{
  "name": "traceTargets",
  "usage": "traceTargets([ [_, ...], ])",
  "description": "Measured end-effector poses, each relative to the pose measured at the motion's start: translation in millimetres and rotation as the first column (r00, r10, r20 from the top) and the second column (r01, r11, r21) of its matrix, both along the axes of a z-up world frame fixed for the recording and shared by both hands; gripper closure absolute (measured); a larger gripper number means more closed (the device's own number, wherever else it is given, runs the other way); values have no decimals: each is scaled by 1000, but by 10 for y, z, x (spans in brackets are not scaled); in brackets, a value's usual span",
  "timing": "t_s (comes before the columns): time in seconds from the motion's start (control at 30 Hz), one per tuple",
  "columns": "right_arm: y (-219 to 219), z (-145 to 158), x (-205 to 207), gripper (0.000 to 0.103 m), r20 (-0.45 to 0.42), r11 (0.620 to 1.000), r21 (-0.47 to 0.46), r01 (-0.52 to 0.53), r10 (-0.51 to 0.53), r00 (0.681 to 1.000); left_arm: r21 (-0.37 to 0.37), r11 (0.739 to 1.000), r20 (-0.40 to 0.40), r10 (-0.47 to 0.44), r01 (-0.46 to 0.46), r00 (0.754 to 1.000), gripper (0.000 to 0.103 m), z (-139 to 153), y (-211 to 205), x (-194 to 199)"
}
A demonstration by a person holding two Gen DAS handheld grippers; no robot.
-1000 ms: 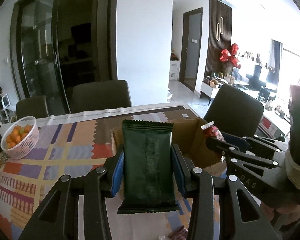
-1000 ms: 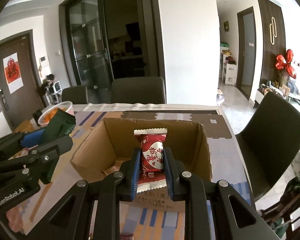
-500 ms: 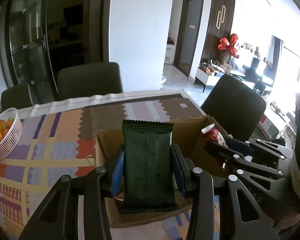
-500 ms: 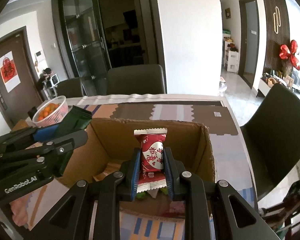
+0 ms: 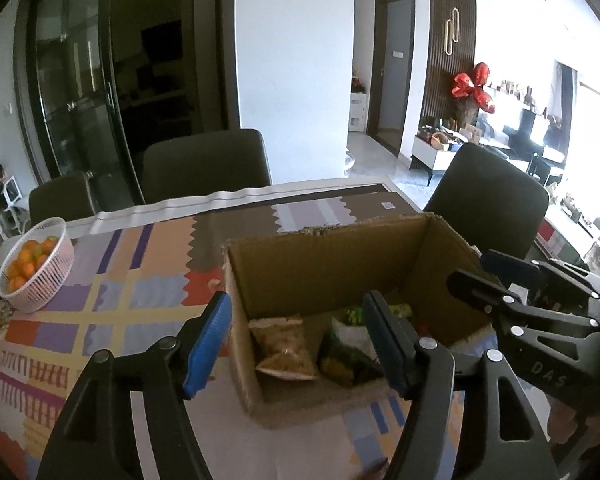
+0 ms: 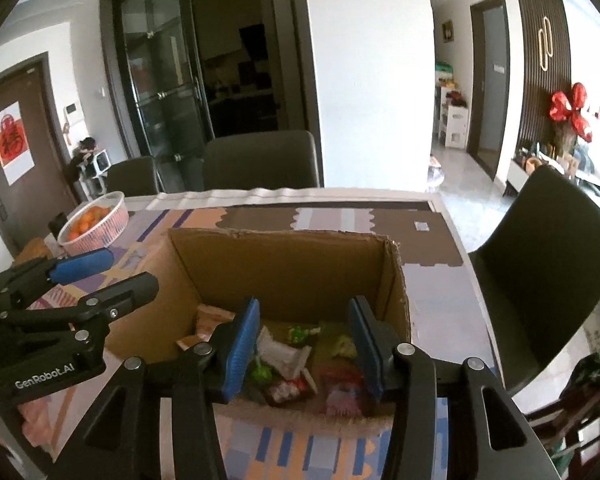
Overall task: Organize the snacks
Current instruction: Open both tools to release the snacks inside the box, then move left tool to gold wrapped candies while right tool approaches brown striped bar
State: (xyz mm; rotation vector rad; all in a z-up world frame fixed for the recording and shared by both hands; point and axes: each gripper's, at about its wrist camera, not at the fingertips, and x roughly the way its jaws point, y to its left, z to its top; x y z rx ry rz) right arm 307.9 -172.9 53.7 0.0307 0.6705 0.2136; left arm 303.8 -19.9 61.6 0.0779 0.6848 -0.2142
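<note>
An open cardboard box (image 5: 320,272) (image 6: 284,272) stands on the patterned tablecloth and holds several snack packets. Among them are an orange-brown packet (image 5: 284,344), a dark green one (image 5: 340,362), a white one (image 6: 284,354) and a blurred red one (image 6: 340,386). My left gripper (image 5: 296,316) (image 6: 116,276) hangs over the box's near-left part. Its jaws are opening and nothing is between them. My right gripper (image 6: 305,312) (image 5: 474,268) hovers over the box's near-right part. Its jaws are also opening, with nothing between them.
A white basket of oranges (image 5: 36,268) (image 6: 94,220) sits at the table's far left. Dark chairs stand behind the table (image 5: 204,168) and at its right side (image 6: 548,264). The table's right edge runs close beside the box.
The dark green packet has left my left gripper and the red packet has left my right gripper. Both sets of jaws have spread apart. Both grippers have come closer over the box.
</note>
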Motion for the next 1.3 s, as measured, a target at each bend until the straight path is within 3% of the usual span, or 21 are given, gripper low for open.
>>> traceTargets([
  [0.37, 137, 112, -578, 55, 39, 998, 2, -69, 69, 997, 9, 1000, 55, -10, 9, 998, 35, 139, 119, -624],
  [0.63, 224, 69, -923, 55, 38, 994, -7, -109, 109, 993, 6, 1000, 48, -7, 7, 999, 35, 103, 194, -987],
  [1.3, 382, -546, -1284, 55, -159, 980, -62, -190, 178, 971, 47, 999, -128, -1, 7, 992, 35, -590, 293, -1435],
])
